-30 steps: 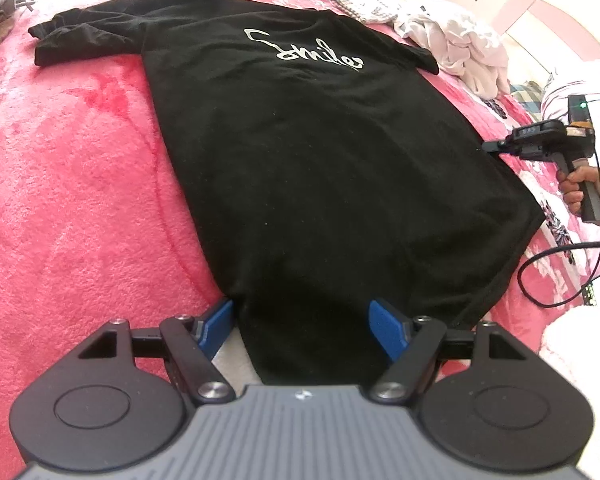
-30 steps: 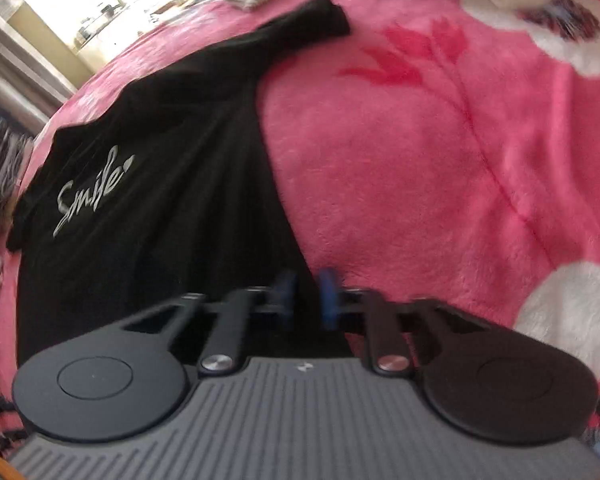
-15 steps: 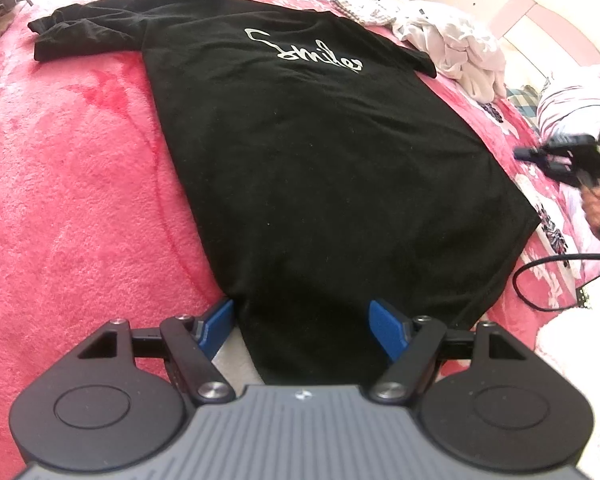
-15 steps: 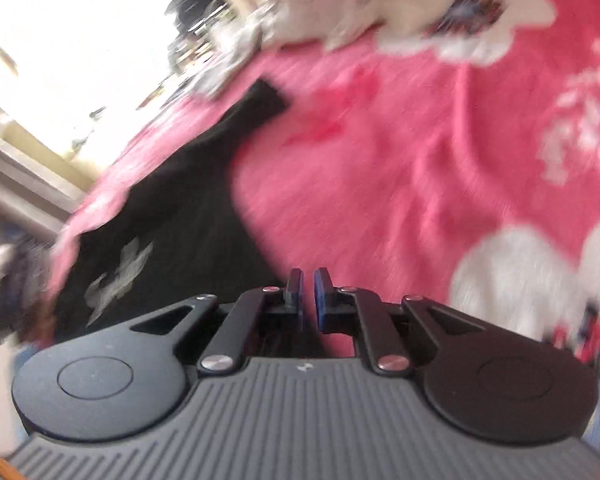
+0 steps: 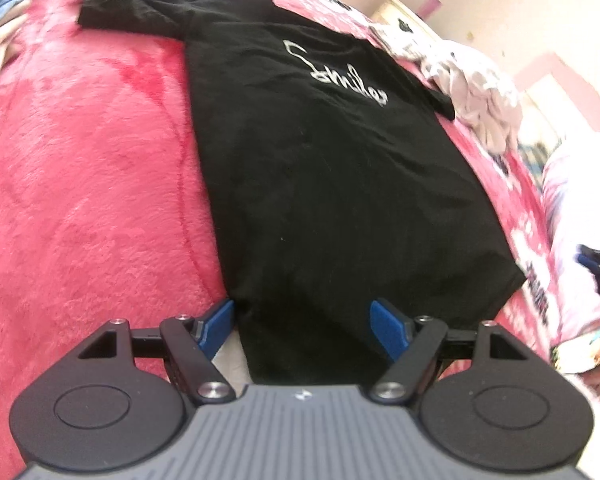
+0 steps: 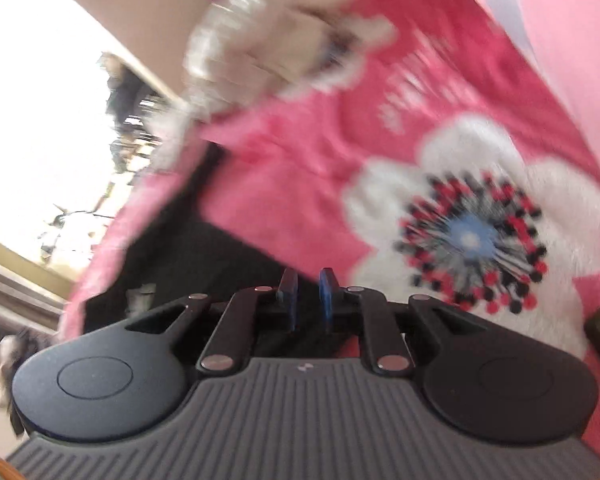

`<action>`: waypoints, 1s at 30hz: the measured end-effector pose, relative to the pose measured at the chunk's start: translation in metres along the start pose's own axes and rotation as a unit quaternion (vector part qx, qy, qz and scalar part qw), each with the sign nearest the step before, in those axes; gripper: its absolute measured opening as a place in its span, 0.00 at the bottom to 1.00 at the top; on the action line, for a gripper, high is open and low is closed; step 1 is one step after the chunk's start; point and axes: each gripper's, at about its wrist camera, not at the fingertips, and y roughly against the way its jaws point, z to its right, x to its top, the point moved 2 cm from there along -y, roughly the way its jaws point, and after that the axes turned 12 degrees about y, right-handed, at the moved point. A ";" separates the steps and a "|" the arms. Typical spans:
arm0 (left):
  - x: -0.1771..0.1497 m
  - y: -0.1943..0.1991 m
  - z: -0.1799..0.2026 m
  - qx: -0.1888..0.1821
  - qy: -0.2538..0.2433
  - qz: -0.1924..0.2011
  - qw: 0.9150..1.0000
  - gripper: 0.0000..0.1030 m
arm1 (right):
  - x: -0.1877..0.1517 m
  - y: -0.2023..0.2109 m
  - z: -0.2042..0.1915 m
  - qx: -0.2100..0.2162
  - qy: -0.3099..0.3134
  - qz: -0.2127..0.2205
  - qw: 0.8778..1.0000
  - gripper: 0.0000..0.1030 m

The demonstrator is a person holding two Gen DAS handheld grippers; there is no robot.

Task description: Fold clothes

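Black T-shirt (image 5: 332, 168), printed with white script, is spread flat on a pink floral blanket (image 5: 84, 184), its hem nearest the left gripper (image 5: 302, 322), which is held low and level over that hem with jaws spread wide across the near left corner. Right gripper (image 6: 309, 296) is tilted over the blanket's white flower, jaws drawn nearly together with a narrow gap; whether cloth is pinched cannot be told through the blur. Crumpled white garments (image 5: 480, 100) are seen beyond the shirt's far sleeve.

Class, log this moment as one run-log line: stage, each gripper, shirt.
stage: pre-fold | left gripper: jaws open at hem of black T-shirt | right gripper: narrow gap, holding nothing | shirt: flat on pink blanket
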 end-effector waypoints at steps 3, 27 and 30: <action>0.003 0.013 -0.004 -0.008 0.017 0.011 1.000 0.73 | 0.018 0.042 -0.044 0.074 0.032 0.036 0.996 0.16; 0.017 0.056 -0.045 0.002 0.053 0.055 0.997 0.73 | -0.221 -0.017 -0.265 0.225 0.404 -0.255 0.849 0.39; 0.020 0.053 -0.050 0.006 0.061 0.052 0.997 0.73 | -0.262 -0.002 -0.296 0.229 0.551 -0.214 0.773 0.38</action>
